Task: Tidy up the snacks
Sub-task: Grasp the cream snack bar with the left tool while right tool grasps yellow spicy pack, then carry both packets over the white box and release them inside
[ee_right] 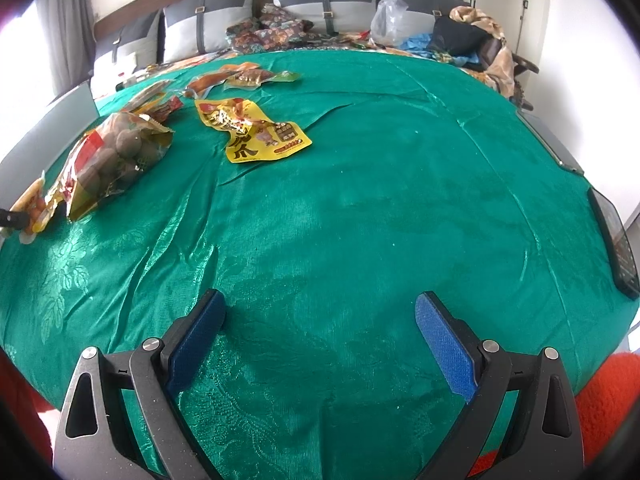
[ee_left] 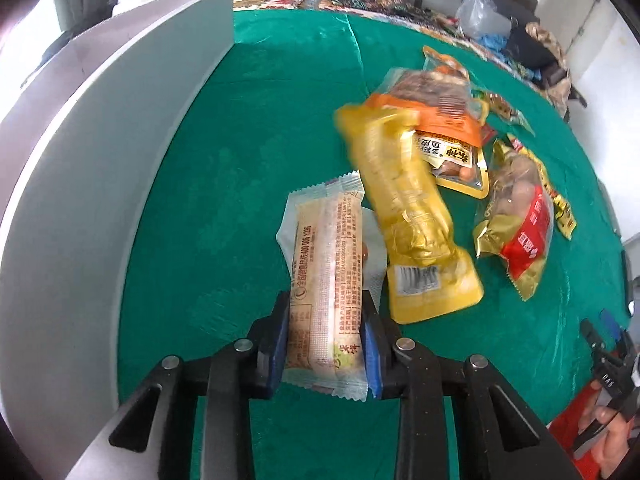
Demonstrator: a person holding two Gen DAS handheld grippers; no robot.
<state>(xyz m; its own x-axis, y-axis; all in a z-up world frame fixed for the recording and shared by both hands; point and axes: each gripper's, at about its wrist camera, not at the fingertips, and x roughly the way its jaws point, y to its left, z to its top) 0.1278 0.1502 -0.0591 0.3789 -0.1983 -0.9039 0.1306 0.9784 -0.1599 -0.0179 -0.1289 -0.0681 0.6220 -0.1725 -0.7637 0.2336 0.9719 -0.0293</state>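
My left gripper [ee_left: 326,344] is shut on a long pale sausage pack [ee_left: 324,264] with clear crimped ends, held above the green cloth [ee_left: 248,152]. Just right of it lies a long yellow pack [ee_left: 404,208], blurred. Beyond that are an orange pack [ee_left: 436,108] and a gold and red bag of brown balls [ee_left: 520,216]. My right gripper [ee_right: 320,320] is open and empty over bare green cloth [ee_right: 380,200]. In the right wrist view the gold bag [ee_right: 108,156] lies far left, with a flat yellow pack [ee_right: 256,132] beside it.
A grey box wall [ee_left: 100,168] stands along the left of the cloth. More snack packs [ee_right: 240,76] lie at the far side. Cushions, a plastic bag [ee_right: 388,16] and clothes sit behind. Dark flat devices [ee_right: 616,240] lie at the right edge.
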